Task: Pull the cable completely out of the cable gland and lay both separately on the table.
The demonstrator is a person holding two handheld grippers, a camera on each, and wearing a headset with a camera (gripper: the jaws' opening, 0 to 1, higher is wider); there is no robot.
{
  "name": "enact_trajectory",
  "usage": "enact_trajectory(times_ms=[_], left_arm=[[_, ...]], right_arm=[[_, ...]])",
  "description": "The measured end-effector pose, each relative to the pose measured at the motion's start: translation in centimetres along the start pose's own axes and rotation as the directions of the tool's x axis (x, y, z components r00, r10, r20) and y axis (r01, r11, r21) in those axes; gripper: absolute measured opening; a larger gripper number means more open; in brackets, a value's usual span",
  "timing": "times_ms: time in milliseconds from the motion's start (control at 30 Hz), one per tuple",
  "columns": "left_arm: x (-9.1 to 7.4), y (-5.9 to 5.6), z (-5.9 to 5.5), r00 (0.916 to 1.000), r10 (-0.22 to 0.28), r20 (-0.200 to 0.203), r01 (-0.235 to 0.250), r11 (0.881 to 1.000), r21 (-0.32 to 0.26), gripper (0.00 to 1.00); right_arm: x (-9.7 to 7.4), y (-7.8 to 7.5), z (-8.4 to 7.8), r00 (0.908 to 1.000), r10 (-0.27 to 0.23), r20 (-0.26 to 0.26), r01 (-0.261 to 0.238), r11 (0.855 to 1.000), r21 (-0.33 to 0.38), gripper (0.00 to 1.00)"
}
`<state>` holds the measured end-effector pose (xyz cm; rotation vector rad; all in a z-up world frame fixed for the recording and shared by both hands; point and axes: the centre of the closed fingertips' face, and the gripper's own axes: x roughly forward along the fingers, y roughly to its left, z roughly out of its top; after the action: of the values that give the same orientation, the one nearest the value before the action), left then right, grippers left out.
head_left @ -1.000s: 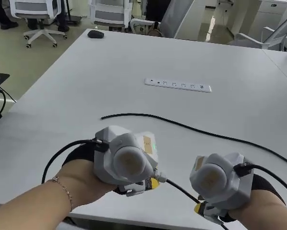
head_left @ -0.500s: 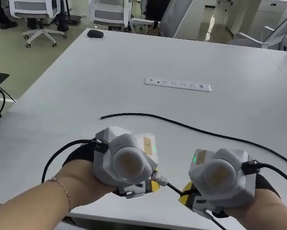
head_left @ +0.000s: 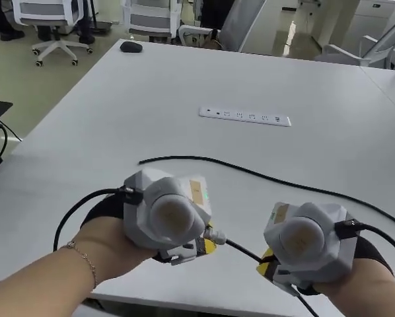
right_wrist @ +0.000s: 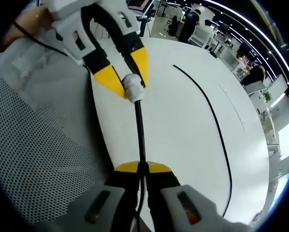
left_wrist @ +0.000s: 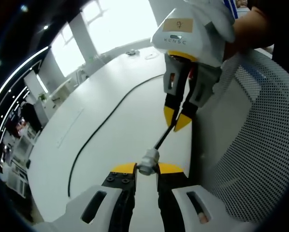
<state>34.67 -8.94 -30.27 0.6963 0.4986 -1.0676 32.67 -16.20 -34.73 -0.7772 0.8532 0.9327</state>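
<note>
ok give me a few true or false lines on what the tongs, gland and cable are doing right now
1. The left tongs are shut on the small pale round cable gland. True.
2. The thin black cable is fully out of the gland. False: it runs straight into the gland, stretched between the two tongs.
3. The right tongs are open. False: they are shut on the cable, a short way from the gland.
4. A long white power strip lies on the white table, beyond both tongs. True.
</note>
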Motion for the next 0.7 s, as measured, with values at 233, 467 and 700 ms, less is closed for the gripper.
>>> enact_trajectory(times_ms=[233, 467, 700], left_arm=[[-0.9, 2.0, -0.8, 0.9966, 0.079, -0.023, -0.08, 0.996, -0.039, 0.17], [-1.3, 3.4, -1.8, 0.9906, 0.125, -0.054, -0.129, 0.989, -0.077, 0.17], [-1.3, 3.3, -1.9, 0.9911, 0.121, -0.055, -0.126, 0.988, -0.086, 0.17]], right_arm=[[-0.4, -1.2, -0.6, 0.9994, -0.035, -0.009, 0.035, 0.998, 0.045, 0.02], [-1.7, -3.1, 0.3, 0.9948, -0.097, 0.032, 0.094, 0.993, 0.066, 0.02], [-3.0, -7.8, 3.3, 0.9825, -0.164, 0.088, 0.161, 0.986, 0.041, 0.02]])
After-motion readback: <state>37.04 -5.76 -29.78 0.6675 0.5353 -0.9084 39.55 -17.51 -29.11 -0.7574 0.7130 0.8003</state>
